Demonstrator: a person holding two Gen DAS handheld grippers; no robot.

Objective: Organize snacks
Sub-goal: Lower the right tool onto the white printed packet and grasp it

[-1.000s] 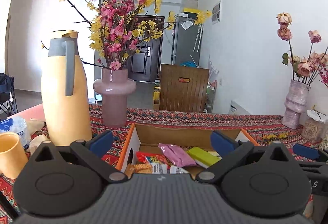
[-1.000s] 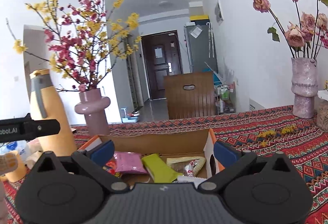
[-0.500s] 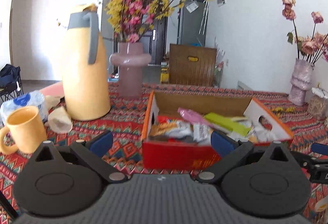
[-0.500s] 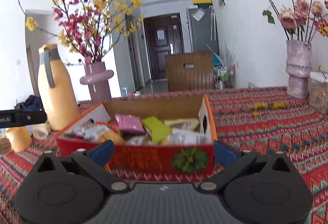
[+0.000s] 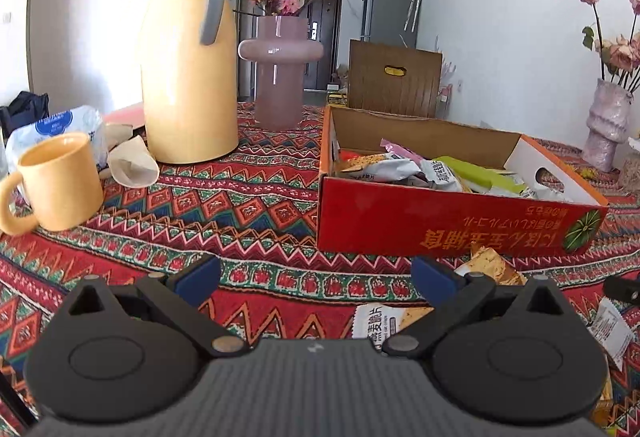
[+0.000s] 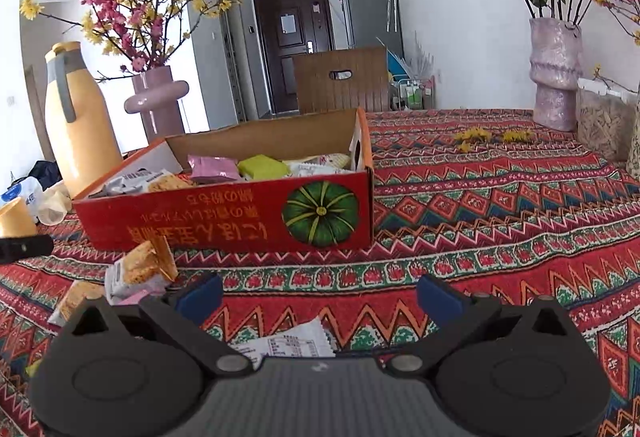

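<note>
Patterned cloth covers the counter [image 5: 248, 205], with a hallway and dark door behind.

Left wrist view: the left gripper [image 5: 316, 275] is level above the cloth, jaws spread, holding nothing. The red box [image 5: 440, 215] stands ahead and to its right, already loaded with wrapped snacks, so it evidently serves as the collection bin. A loose cracker packet [image 5: 376, 321] lies just in front of the box. The yellow mug [image 5: 60, 181] and thermos jug [image 5: 188, 77] appear fully only here.

Right wrist view: the right gripper [image 6: 320, 295] has its jaws spread and empty. Only this view shows the leaning biscuit packet [image 6: 140, 267] touching the box front, and a white wrapper [image 6: 292, 343] below the jaws. Loose packets remain to be boxed.
</note>
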